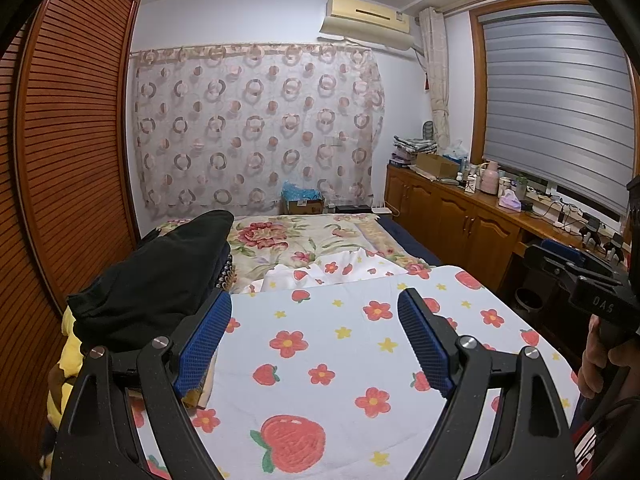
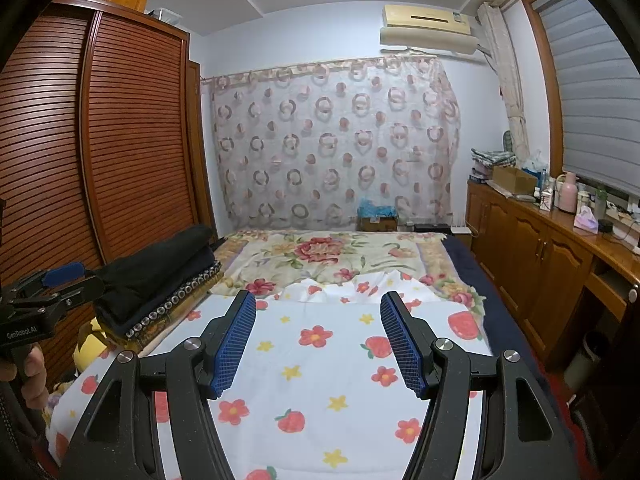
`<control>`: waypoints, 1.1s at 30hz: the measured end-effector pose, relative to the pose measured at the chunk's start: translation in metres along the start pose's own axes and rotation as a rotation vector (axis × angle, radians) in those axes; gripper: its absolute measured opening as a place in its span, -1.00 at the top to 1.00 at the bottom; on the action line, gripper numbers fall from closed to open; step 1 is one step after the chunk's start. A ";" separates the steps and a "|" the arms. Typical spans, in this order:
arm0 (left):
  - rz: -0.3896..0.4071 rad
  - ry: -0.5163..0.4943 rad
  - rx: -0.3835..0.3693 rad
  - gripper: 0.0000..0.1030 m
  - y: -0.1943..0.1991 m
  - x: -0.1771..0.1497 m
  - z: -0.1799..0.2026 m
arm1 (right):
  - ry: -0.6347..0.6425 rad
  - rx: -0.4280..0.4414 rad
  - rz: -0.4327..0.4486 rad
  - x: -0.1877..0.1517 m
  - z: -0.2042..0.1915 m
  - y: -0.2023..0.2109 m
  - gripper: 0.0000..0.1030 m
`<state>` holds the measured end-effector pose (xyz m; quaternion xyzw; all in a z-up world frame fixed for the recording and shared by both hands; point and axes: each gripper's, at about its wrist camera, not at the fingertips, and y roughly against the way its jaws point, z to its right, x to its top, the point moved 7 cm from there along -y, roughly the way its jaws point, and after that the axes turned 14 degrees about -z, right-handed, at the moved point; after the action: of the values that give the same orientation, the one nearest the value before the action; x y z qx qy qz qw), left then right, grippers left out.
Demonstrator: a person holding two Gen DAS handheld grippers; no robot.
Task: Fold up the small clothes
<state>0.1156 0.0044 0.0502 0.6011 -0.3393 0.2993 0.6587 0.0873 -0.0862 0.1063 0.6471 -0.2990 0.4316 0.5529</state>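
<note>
A stack of folded dark clothes [image 1: 160, 280] lies on the bed's left side, black on top, with a yellow garment [image 1: 70, 356] under it; it also shows in the right wrist view [image 2: 160, 272]. A white cloth with strawberries and flowers [image 1: 340, 352] covers the near bed, also in the right wrist view [image 2: 332, 368]. My left gripper [image 1: 314, 300] is open and empty above that cloth, its left finger beside the stack. My right gripper [image 2: 318, 300] is open and empty above the cloth. Each gripper shows at the edge of the other's view, left [image 2: 52, 280] and right [image 1: 568, 268].
A floral blanket [image 1: 304, 236] covers the far bed. A slatted wooden wardrobe [image 1: 72, 140] stands close on the left. A wooden cabinet [image 1: 460, 216] with clutter runs along the right under the window. A curtain [image 1: 256, 128] hangs on the far wall.
</note>
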 end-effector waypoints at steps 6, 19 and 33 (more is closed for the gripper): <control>-0.003 0.002 0.000 -0.66 -0.001 -0.001 -0.001 | 0.002 0.003 -0.003 0.000 0.007 -0.003 -0.30; -0.008 -0.001 0.000 -0.66 -0.001 -0.003 -0.004 | 0.008 0.007 -0.004 0.001 0.015 -0.003 -0.30; -0.012 0.005 0.005 -0.66 -0.004 -0.006 -0.012 | 0.009 0.014 -0.007 0.001 0.023 -0.002 -0.30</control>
<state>0.1159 0.0163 0.0421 0.6040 -0.3332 0.2979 0.6598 0.0945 -0.1077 0.1060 0.6499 -0.2912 0.4346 0.5513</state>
